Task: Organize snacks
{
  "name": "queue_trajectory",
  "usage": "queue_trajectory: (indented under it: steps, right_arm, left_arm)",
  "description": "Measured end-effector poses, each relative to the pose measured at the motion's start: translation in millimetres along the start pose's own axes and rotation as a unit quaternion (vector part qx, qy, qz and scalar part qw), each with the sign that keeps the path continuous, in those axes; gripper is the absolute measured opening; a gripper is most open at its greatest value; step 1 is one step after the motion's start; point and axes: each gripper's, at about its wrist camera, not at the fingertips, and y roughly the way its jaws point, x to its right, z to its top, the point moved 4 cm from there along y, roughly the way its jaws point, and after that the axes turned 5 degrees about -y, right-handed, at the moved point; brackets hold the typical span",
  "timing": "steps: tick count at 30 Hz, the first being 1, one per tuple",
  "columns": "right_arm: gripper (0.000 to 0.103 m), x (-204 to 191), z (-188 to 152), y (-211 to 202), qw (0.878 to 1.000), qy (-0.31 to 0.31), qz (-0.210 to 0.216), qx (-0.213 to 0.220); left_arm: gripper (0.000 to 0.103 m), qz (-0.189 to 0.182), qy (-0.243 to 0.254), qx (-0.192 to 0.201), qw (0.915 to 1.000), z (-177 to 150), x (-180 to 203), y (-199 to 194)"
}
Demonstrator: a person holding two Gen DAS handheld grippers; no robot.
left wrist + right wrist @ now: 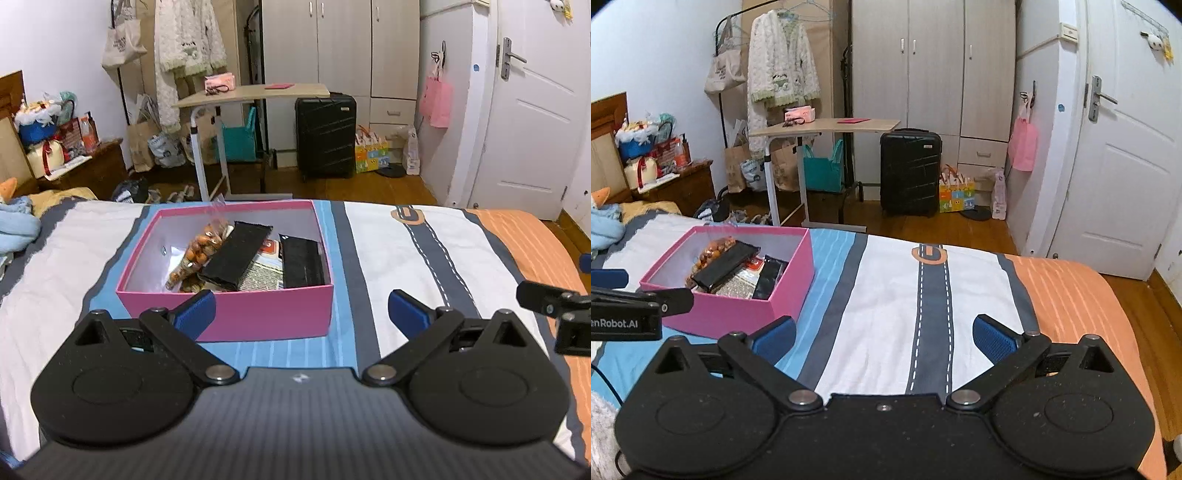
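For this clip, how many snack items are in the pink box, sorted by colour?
In the pink box:
Black packets: 2
Clear bag of orange-brown snacks: 1
White printed packet: 1
Total visible: 4. Anything beneath them is hidden.

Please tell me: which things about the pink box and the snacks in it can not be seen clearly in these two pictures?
- Pink box, left wrist view: its near wall hides the floor's front part.
- Flat packet, both views: lies under the black packet; its print is too small to read.
- Bag of orange snacks, right wrist view: lower part hidden behind the box wall.
- Left gripper, right wrist view: cut off by the left edge.
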Motion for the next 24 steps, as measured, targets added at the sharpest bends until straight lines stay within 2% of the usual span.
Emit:
queue_trajectory:
  steps: [4,11,24]
  right_arm:
    - [0.103,2.6,-1.8,0.2,1.0,0.011,0.003,0.006]
    - [0.103,4.7,-7.7,4.3,1.0,0.015,-0.005,-0.001]
    - [0.103,-5.1,-9.4,2.9,1.0,-0.011,-0.016,0.0]
  left_arm:
    - [0.101,-0.006,-0.012,-0.002,0.9999,-2.1,-2.5,1.2]
    - [0.101,-0.002,-0.002,0.005,1.0,-4.8,-0.4,0.6]
    - [0.101,0.003,0.009,0.007,0.9999,-8.1,6.4,-0.8]
